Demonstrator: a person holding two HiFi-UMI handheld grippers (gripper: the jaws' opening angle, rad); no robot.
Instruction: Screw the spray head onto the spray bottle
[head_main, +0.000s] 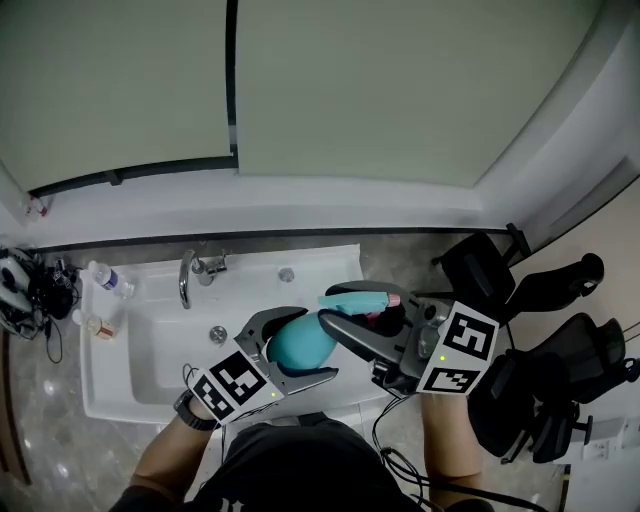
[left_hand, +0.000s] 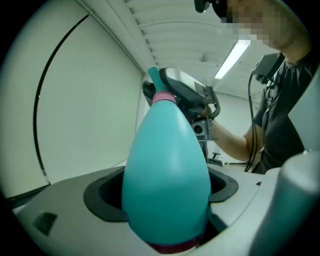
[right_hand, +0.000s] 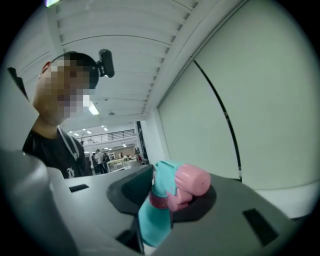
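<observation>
A teal pear-shaped spray bottle is held over the sink, its body pressed between the jaws of my left gripper. The left gripper view shows that body filling the gap of the left gripper. The teal and pink spray head sits at the bottle's neck above a pink collar. My right gripper is shut on the spray head, seen up close in the right gripper view, with the bottle's neck below it. The right gripper meets the bottle's top.
A white sink with a chrome faucet lies below the grippers. Two small bottles stand on its left rim, beside a tangle of cables. Black office chairs stand to the right. A pale wall runs behind.
</observation>
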